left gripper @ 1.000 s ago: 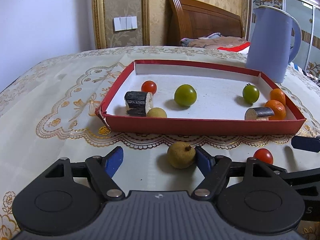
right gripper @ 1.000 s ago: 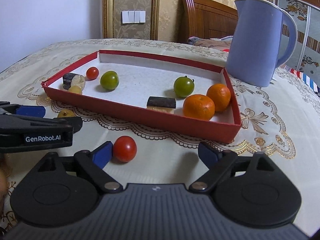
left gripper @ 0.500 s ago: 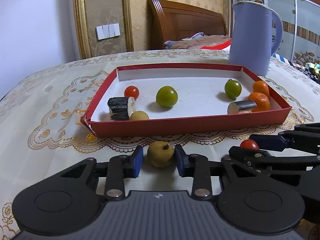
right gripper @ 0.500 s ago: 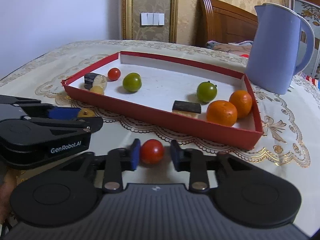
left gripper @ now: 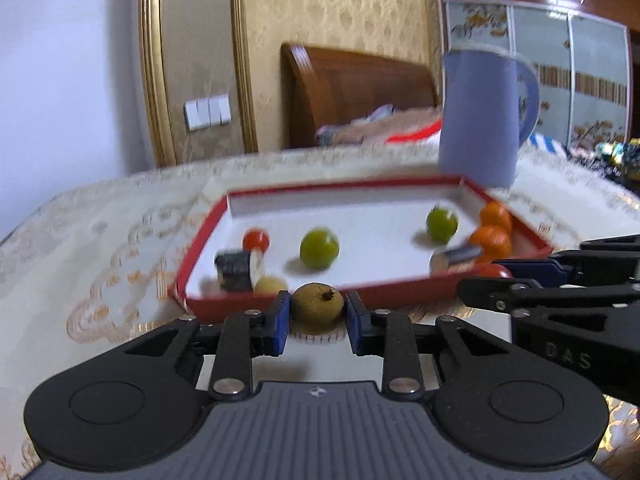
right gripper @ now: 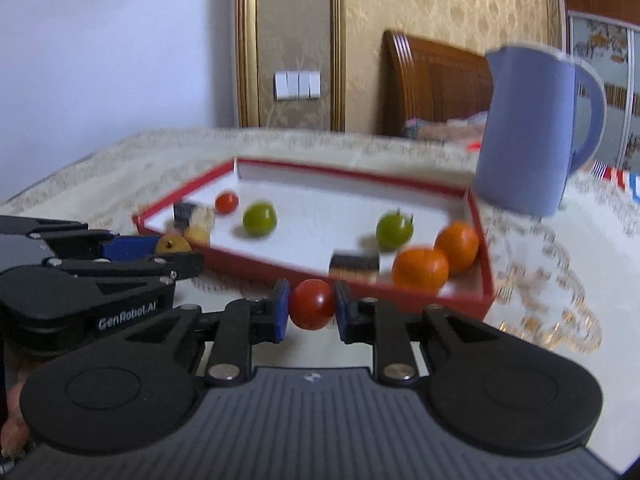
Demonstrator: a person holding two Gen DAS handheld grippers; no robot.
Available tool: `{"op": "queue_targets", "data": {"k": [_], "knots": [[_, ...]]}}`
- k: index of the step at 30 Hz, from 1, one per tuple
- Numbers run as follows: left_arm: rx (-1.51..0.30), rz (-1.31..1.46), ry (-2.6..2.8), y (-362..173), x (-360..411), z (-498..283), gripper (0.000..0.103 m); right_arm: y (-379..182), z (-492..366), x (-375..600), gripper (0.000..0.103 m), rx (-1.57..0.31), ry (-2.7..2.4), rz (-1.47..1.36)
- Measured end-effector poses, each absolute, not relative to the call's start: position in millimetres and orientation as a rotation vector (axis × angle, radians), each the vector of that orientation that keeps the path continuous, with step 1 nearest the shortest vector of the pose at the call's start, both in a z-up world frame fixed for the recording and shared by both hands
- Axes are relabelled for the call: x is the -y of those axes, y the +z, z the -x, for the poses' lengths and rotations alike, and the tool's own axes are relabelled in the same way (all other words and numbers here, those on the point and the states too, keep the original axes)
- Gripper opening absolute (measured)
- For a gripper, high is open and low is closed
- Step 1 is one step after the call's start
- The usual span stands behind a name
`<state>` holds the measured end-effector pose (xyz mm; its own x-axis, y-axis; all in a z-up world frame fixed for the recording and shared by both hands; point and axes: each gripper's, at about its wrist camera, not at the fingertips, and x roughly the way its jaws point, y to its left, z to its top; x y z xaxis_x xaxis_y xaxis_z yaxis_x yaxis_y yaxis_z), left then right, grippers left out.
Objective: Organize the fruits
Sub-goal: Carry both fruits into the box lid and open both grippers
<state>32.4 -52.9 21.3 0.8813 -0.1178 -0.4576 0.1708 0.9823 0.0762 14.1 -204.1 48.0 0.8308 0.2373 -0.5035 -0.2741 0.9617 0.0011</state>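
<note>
A yellow-brown round fruit (left gripper: 318,307) sits between the blue pads of my left gripper (left gripper: 316,314), whose jaws are closing tight on it, just in front of the red tray (left gripper: 400,285). My right gripper (right gripper: 310,310) is shut on a red tomato (right gripper: 311,304) close to the tray's (right gripper: 248,267) front wall. Each wrist view also shows the other gripper beside it: the right gripper (left gripper: 486,278) with the tomato (left gripper: 495,270), and the left gripper (right gripper: 170,252) with the fruit (right gripper: 173,245). Both views are blurred.
The tray holds two green tomatoes (left gripper: 319,248) (left gripper: 441,222), a small red tomato (left gripper: 256,239), two oranges (right gripper: 420,268), two dark cut cylinders (left gripper: 236,271) and a small yellow fruit (left gripper: 270,284). A blue jug (left gripper: 480,120) stands behind the tray's right corner. An embroidered cloth (left gripper: 100,264) covers the table.
Both grippers went from open to shut, the left on the yellow-brown fruit and the right on the red tomato. Both have since risen a little with their fruit, toward the tray.
</note>
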Motion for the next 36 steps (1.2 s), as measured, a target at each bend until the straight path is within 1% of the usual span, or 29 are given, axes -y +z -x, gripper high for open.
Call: {"op": "queue_targets", "data": {"k": [6,14,17,22,30,36], "knots": [[-0.472,-0.102,-0.135,33.6,57.0,-55.7,0.028,56.3,-44.3,199.9,0.023,-0.519,0.231,0.076],[-0.551,-0.028,-0.076,25.7,47.2,-109.3,0.028,46.4,-91.7,190.1,0.023,-0.562,0.179,0.088],[-0.561,-0.051,-0.042,20.7,48.0,-122.5,0.028,40.2,-106.8,185.0,0.023,-0.591,0.169,0.094],[-0.592,-0.049,-0.027,12.3,46.9,-134.5,0.028,29.6,-125.1,179.3,0.023,-0.628,0.153,0.096],[-0.58,-0.044,0.017,7.0,42.9,-149.4,0.028,17.4,-148.1,180.2,0.023,-0.67,0.119,0.078],[-0.578,-0.069,0.027,2.8,44.7,-151.7,0.028,16.3,-147.8,180.8,0.023,-0.661,0.115,0.071]]}}
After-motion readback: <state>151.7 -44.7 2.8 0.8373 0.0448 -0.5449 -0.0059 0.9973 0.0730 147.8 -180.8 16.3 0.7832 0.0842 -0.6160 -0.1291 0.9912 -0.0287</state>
